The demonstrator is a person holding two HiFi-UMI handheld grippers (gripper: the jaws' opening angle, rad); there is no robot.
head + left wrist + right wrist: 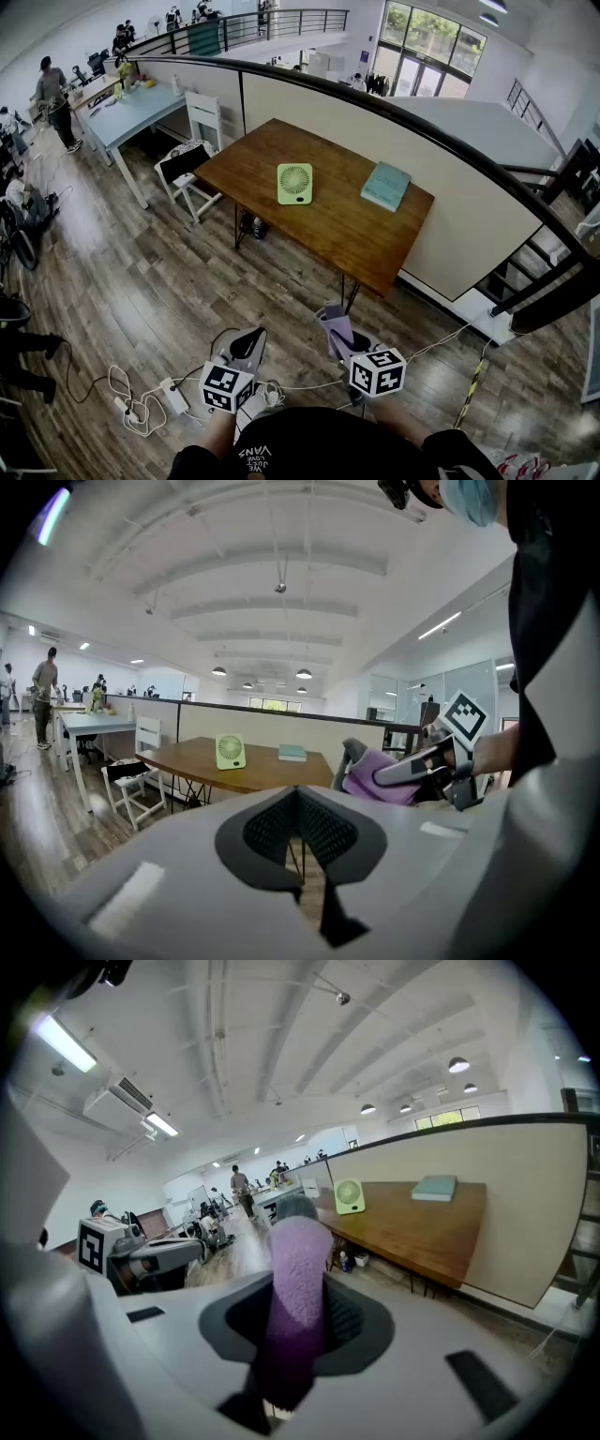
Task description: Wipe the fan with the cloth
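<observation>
A small green fan point(294, 184) stands upright in the middle of a brown wooden table point(281, 220), far ahead of both grippers. It also shows in the left gripper view as the fan point(230, 751) and in the right gripper view as the fan point(349, 1196). My right gripper point(335, 325) point(298, 1221) is shut on a purple cloth point(296, 1288) point(339, 331) point(380, 778), held low near my body. My left gripper point(246, 345) point(298, 795) is beside it, shut, with nothing in it.
A teal book-like block point(386, 186) lies on the table's right part. A white chair point(194, 161) stands at the table's left end. Cables and a power strip point(141, 405) lie on the wood floor by my feet. A curved partition point(450, 206) backs the table.
</observation>
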